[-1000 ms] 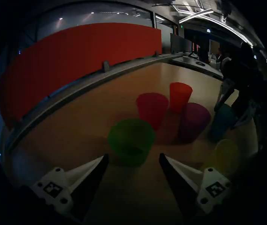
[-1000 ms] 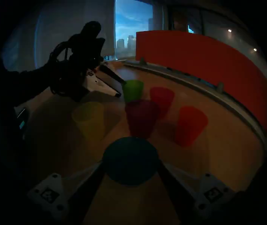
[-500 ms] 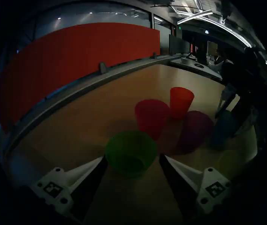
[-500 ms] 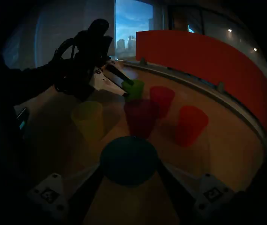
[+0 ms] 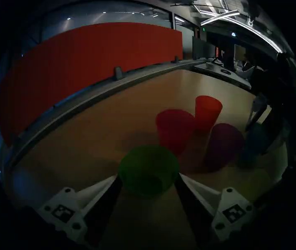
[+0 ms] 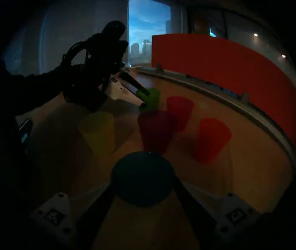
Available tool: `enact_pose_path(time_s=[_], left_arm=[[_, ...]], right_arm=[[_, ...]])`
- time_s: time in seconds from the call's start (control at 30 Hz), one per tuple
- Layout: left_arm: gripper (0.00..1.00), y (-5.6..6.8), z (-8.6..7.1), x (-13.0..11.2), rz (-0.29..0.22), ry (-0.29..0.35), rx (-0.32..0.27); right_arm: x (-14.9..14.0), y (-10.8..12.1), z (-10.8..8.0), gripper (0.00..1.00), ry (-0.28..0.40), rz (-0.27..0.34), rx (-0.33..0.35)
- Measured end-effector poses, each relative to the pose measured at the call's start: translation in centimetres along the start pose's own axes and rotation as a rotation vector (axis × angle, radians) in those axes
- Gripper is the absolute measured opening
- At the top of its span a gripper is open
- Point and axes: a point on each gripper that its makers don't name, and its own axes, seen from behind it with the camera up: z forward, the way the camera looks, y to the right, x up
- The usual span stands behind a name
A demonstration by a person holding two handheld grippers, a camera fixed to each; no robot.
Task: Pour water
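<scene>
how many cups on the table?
6. Right gripper view: teal at right claw, green at left claw, yellow left, purple centre, pink behind it, orange right. None apparently hidden.

Plastic green cup (image 5: 148, 168), teal cup (image 6: 143, 183) — smooth wooden tabletop (image 5: 106, 125)

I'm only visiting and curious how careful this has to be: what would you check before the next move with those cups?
1. Green cup sits between the fingers of the left gripper: ok.
2. Those fingers press on it firmly: cannot tell.
3. Teal cup sits between the fingers of the right gripper: ok.
4. Water in either cup: cannot tell, too dark.
5. Red cup and purple cup nearby stand upright: ok.
</scene>
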Motion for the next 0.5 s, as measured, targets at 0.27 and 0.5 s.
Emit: enact_pose_path(time_s=[0.27,0.5], left_arm=[[0.86,0.28,-0.21,0.00,0.006,0.004,-0.008],[0.86,0.52,-0.45,0.23,0.002,0.012,-0.017]], right_arm=[[-0.03,-0.05,0.06,0.94,0.002,0.004,0.002],[0.00,-0.27,0.16,0.93,0.009,0.017,0.009]])
